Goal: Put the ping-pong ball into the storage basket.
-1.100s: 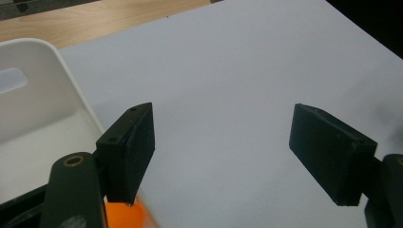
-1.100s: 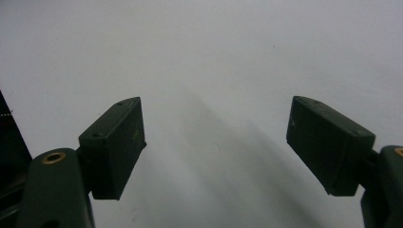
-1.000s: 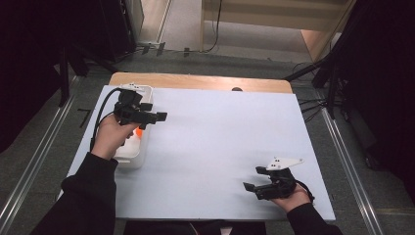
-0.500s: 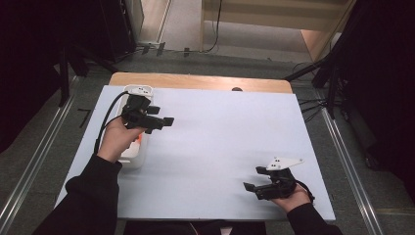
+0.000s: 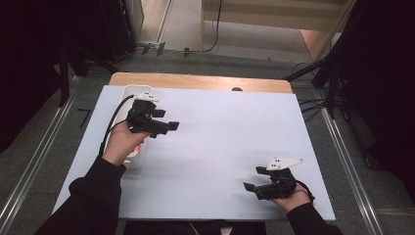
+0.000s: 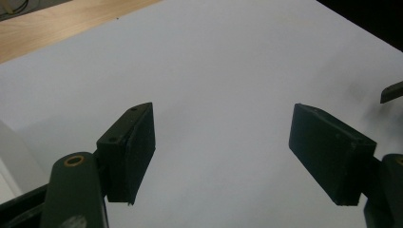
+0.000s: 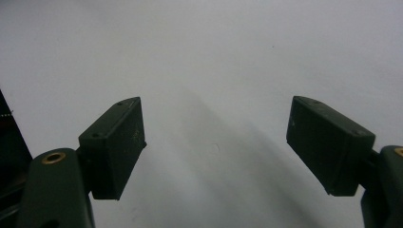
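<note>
Matt pale sheet (image 5: 220,142) over a wooden table (image 5: 195,81); matt black plastic tongs (image 6: 223,156).

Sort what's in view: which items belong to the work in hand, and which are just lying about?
In the job:
- left gripper, jaws open, nothing between them
- white power strip under the left hand
- right gripper, jaws open and empty

Lying about:
- pale blue table cover
- wooden table edge
- dark round mark at the far edge
</note>
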`<act>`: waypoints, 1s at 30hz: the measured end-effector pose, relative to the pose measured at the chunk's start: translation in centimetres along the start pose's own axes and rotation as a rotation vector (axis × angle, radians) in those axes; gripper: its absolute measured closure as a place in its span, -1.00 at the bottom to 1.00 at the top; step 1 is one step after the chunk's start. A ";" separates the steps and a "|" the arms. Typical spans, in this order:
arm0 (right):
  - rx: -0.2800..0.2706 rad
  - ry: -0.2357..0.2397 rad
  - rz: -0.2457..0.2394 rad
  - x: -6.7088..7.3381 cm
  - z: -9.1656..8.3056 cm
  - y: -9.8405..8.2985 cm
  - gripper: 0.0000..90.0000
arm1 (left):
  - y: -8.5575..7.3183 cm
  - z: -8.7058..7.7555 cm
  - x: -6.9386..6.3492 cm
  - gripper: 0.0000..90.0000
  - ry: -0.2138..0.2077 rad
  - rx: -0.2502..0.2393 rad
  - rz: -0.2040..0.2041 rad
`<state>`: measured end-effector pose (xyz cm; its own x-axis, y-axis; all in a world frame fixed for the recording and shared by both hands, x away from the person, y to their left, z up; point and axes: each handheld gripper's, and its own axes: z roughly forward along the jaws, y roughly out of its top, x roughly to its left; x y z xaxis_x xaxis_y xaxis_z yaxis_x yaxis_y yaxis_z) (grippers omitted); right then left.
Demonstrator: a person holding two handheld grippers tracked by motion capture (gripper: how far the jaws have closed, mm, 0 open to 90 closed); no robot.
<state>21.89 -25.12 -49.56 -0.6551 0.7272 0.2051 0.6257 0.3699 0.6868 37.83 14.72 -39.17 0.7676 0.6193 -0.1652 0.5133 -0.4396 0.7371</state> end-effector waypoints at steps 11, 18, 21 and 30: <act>-0.001 0.002 0.003 0.0 0.0 0.0 -0.58 | -0.3 0.3 -1.2 -0.46 -0.025 0.002 0.016; 0.002 0.000 0.005 0.0 0.0 0.0 -0.58 | -0.7 0.8 -1.6 -0.46 -0.034 0.014 0.014; -0.005 0.000 0.009 0.0 -0.1 0.0 -0.58 | -0.9 0.9 -1.7 -0.46 -0.036 0.012 0.016; -0.003 -0.001 0.007 0.0 0.0 0.0 -0.58 | -1.5 1.1 -2.3 -0.46 -0.045 0.023 0.032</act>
<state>21.88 -25.15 -49.52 -0.6503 0.7302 0.2095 0.6289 0.3628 0.6877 35.73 13.26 -40.67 0.7998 0.5753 -0.1711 0.4966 -0.4741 0.7271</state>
